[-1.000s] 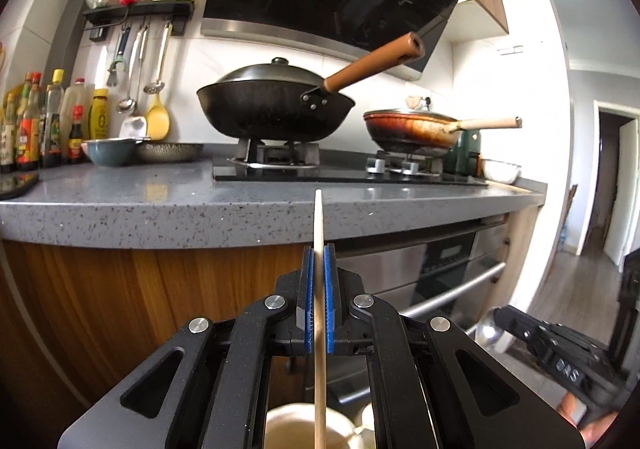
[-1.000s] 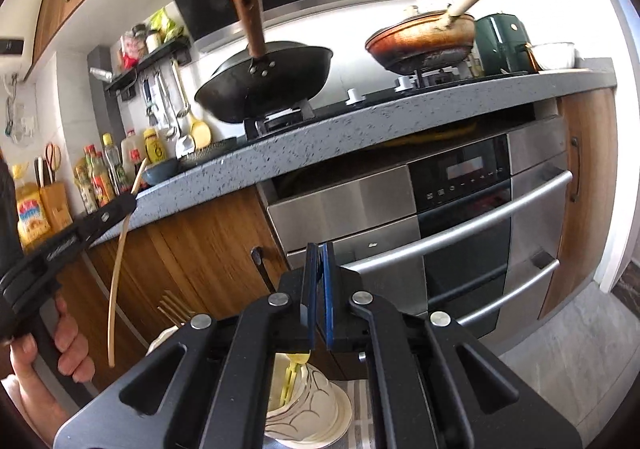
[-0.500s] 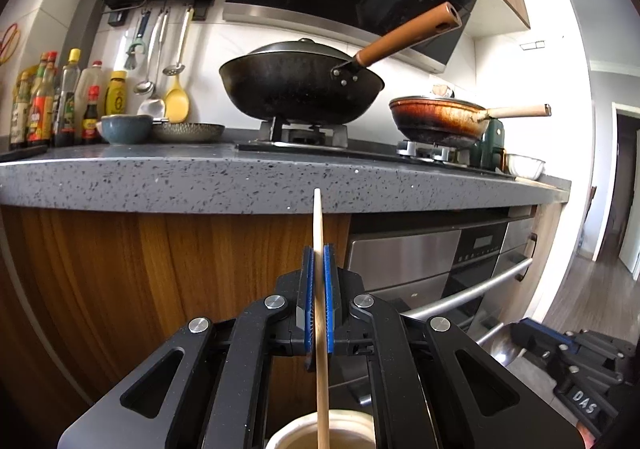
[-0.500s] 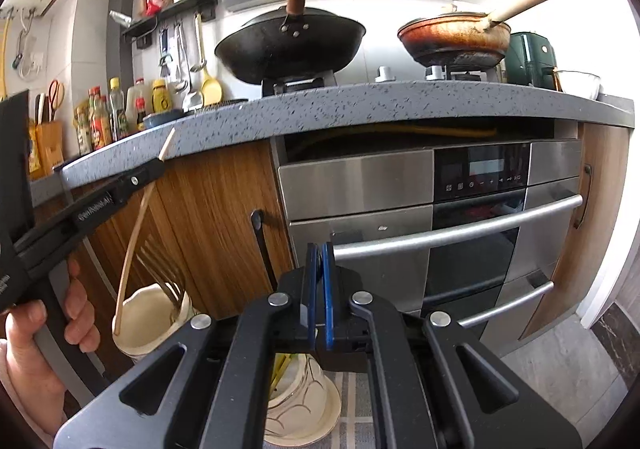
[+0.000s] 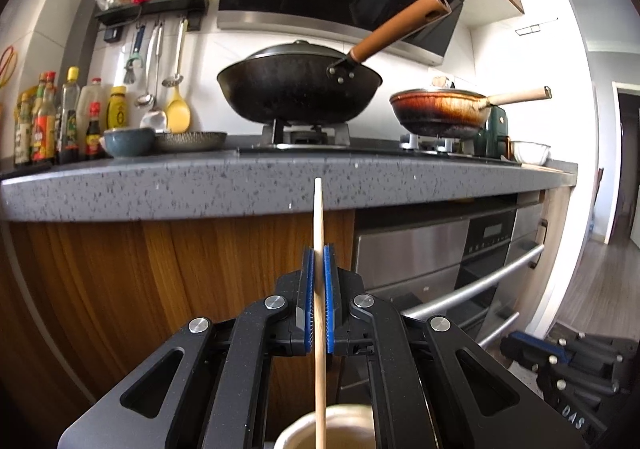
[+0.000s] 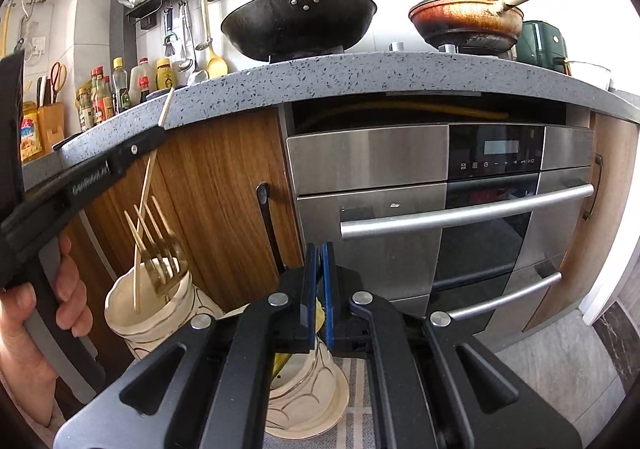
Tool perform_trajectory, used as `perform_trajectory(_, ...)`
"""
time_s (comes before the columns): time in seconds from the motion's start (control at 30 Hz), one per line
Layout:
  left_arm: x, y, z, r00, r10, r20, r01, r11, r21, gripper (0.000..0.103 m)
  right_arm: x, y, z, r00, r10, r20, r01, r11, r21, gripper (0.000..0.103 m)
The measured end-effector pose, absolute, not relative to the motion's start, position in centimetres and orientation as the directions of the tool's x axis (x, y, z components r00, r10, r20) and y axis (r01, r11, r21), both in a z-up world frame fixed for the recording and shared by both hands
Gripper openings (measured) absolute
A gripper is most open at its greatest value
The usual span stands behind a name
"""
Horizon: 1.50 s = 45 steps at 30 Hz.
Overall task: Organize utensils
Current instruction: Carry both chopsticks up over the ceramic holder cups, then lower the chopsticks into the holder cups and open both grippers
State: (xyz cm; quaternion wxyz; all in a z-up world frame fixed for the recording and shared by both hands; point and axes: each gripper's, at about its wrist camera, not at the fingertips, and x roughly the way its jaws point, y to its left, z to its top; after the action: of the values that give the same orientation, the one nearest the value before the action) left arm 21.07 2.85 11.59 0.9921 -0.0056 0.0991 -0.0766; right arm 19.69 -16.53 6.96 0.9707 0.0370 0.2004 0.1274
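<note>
My left gripper (image 5: 318, 255) is shut on a thin wooden chopstick (image 5: 318, 217) that it holds upright over a cream cup (image 5: 340, 423). In the right wrist view a hand carries that left gripper (image 6: 160, 135). There the chopstick (image 6: 145, 193) slants down with its lower end inside the rim of the cream cup (image 6: 132, 313), beside several gold forks (image 6: 160, 249). My right gripper (image 6: 319, 249) is shut, and I see nothing between its blue pads. Under it stands a second cream cup (image 6: 308, 377) with something yellow inside.
A grey stone counter (image 5: 240, 185) runs overhead with a black wok (image 5: 296, 85), a brown pan (image 5: 440, 111), bottles (image 5: 48, 121) and hanging ladles. Wooden cabinet doors (image 6: 224, 189) and a steel oven (image 6: 440, 193) with bar handles face me. The cups rest on a striped mat (image 6: 360, 409).
Both grippers have sunk, so the counter edge sits higher in both views. The chopstick's lower end has come down into the cup with the forks. The right gripper has rolled level.
</note>
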Motion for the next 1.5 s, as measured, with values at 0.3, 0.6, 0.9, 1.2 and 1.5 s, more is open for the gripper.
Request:
perform_trajectory(0.3, 17.9, 3.9, 8.8, 0.958, -0.184, -0.22, 0.182, 0.983, -0.03, 0.005, 20.1, -16.6, 6.3, 0.863, 0.291, -0.412, -0.259, 0.957, 0.134, 0.003)
perform_trajectory(0.6, 16.5, 4.1, 7.0, 0.924, -0.252, -0.286, 0.249, 0.967, -0.05, 0.005, 20.2, -15.7, 5.6, 0.844, 0.308, -0.439, -0.288, 0.951, 0.112, 0.003)
perform_trajectory(0.9, 16.6, 3.3, 5.8, 0.903, -0.26, -0.342, 0.264, 0.964, -0.034, 0.005, 20.6, -15.8, 5.6, 0.849, 0.3, -0.435, -0.28, 0.953, 0.112, 0.003)
perform_trajectory(1.2, 17.5, 3.9, 5.6, 0.895, -0.254, -0.366, 0.246, 0.967, -0.07, 0.006, 20.6, -16.1, 5.6, 0.841, 0.318, -0.437, -0.28, 0.948, 0.15, 0.004)
perform_trajectory(1.5, 16.2, 4.7, 7.3, 0.897, -0.24, -0.373, 0.219, 0.971, -0.096, 0.03, 19.5, -17.1, 6.8, 0.852, 0.331, -0.405, -0.274, 0.942, 0.193, 0.034)
